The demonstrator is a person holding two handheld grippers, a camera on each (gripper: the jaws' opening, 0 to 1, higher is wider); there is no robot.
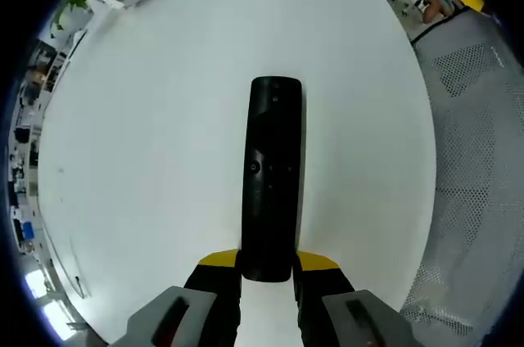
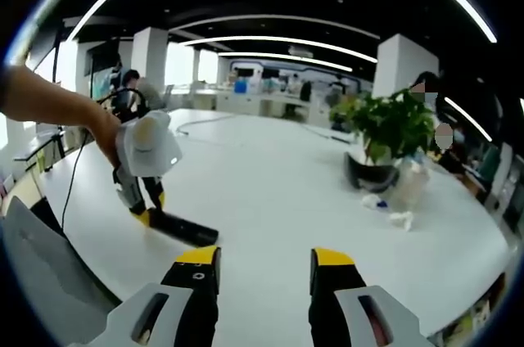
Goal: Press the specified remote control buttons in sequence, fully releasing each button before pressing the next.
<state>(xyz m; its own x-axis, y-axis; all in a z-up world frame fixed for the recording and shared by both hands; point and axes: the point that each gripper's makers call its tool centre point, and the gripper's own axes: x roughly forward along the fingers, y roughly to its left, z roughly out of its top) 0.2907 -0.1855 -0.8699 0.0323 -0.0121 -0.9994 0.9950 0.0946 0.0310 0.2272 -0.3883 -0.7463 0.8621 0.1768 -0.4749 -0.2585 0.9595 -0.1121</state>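
Observation:
A long black remote control [image 1: 272, 175] lies on the white table [image 1: 147, 142], pointing away from me, with small buttons near its middle. My left gripper [image 1: 268, 263] is shut on the remote's near end, its yellow-tipped jaws on either side. In the right gripper view the same remote [image 2: 182, 230] lies low on the table at the left, held by the left gripper [image 2: 147, 204] in a person's hand. My right gripper [image 2: 266, 263] stands open above the table, nothing between its fingers, to the right of the remote.
A grey mesh chair [image 1: 475, 167] stands at the table's right edge. A potted plant [image 2: 391, 138] with crumpled paper [image 2: 393, 214] beside it sits on the far right of the table [image 2: 278, 191]. A cable runs across the far side. People are in the background.

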